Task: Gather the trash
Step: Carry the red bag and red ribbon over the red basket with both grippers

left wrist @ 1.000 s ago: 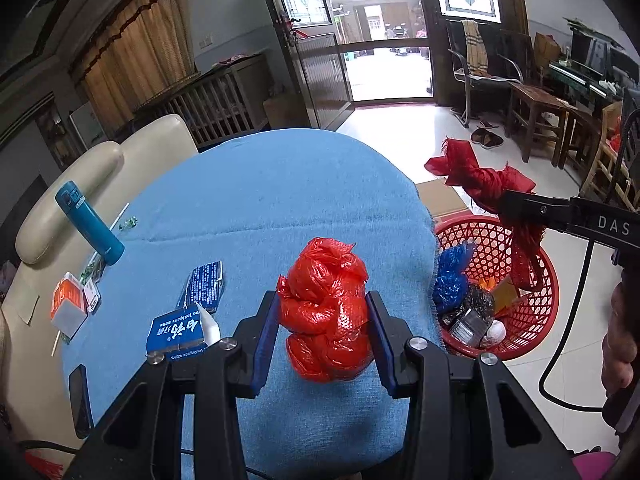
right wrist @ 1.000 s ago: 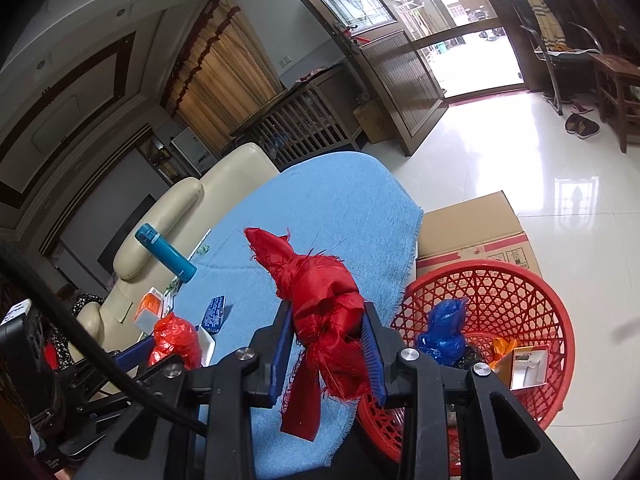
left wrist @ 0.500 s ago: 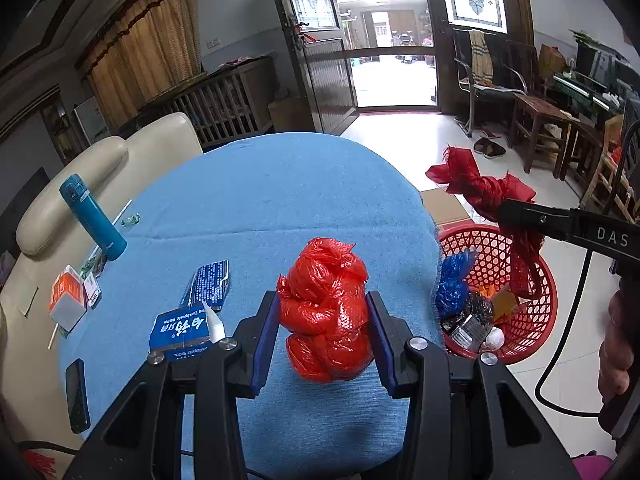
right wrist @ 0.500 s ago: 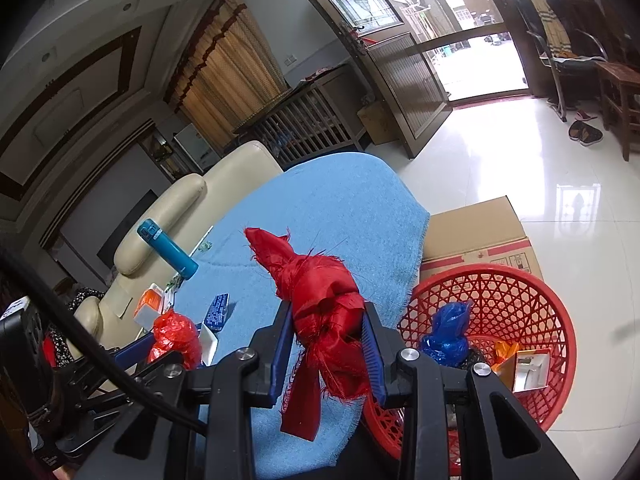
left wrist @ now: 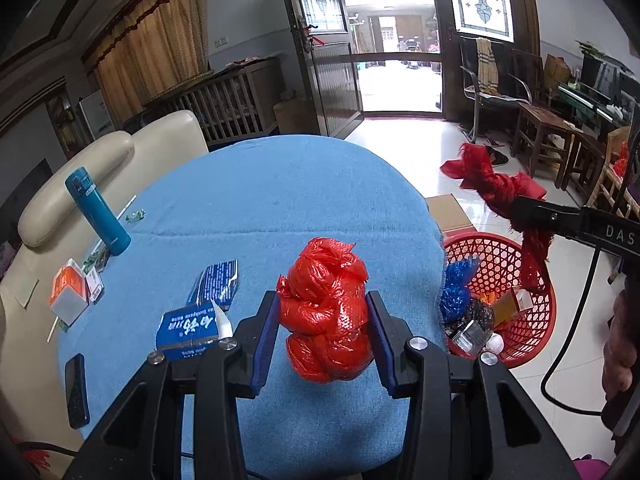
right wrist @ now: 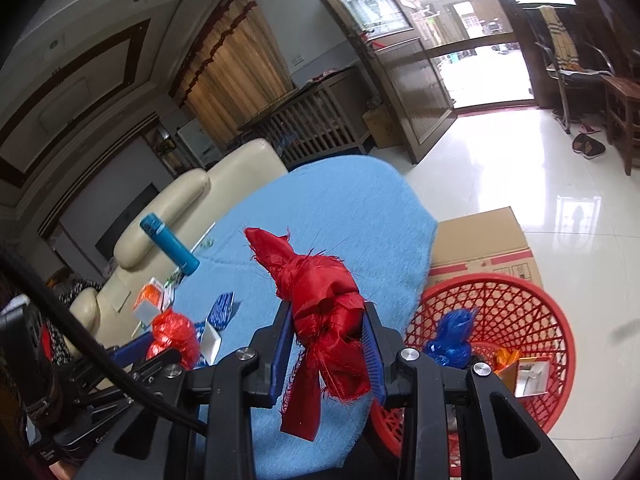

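My left gripper [left wrist: 325,334] is shut on a crumpled red plastic bag [left wrist: 326,312], held just above the blue tablecloth [left wrist: 260,208]. Over at the table's right edge, my right gripper [right wrist: 329,342] is shut on a frayed red cloth knot [right wrist: 320,300]; the left wrist view shows that red cloth knot [left wrist: 496,196] hanging over the red mesh basket [left wrist: 536,320]. The red mesh basket [right wrist: 532,312] stands on the floor and holds a blue bag [right wrist: 450,338], a small box and other scraps. From the right wrist view the red plastic bag [right wrist: 172,332] shows low on the left.
Two blue packets [left wrist: 188,326] [left wrist: 218,284], a teal flask [left wrist: 98,212], an orange-and-white box [left wrist: 68,292] and a black phone [left wrist: 77,390] lie on the table's left side. A cardboard box [right wrist: 480,244] sits on the floor behind the basket. Cream chairs [left wrist: 100,160] stand beyond the table.
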